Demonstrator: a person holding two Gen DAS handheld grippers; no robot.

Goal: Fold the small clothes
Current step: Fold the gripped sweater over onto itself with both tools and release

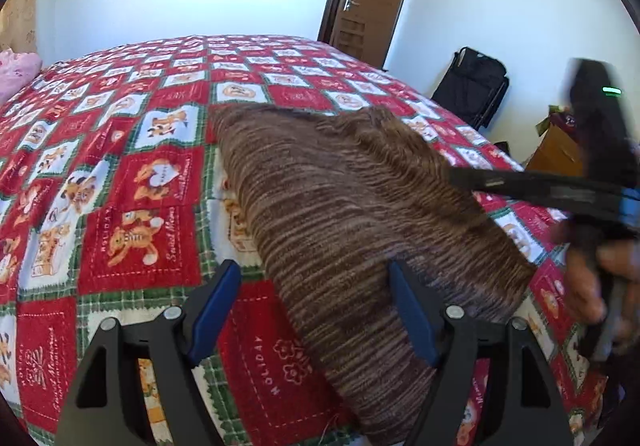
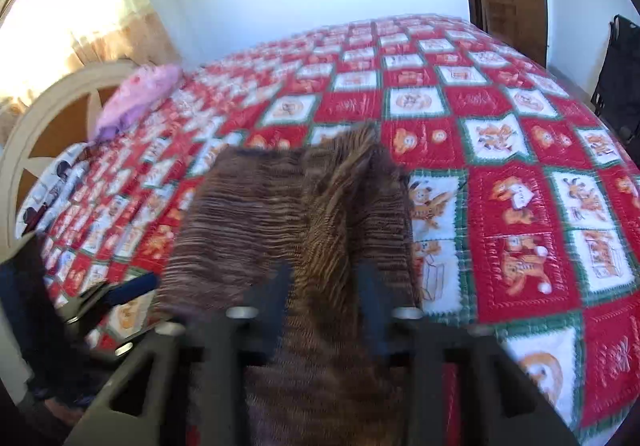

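Blurring right claw (image 2: 324,302), grip on brown garment (image 2: 288,205) unclear

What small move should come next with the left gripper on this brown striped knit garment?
Probably close the left gripper: it stands open with an edge of the brown striped knit garment between its fingers, while the right gripper looks shut on the other side. Holding both sides should let the fold carry over.

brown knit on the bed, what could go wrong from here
The left gripper is open over the brown knit garment, so only the right gripper holds a corner; lifting could drag the fold askew. The raised flap looks bunched and may crease. The garment's near end lies at the quilt edge and could slide off.
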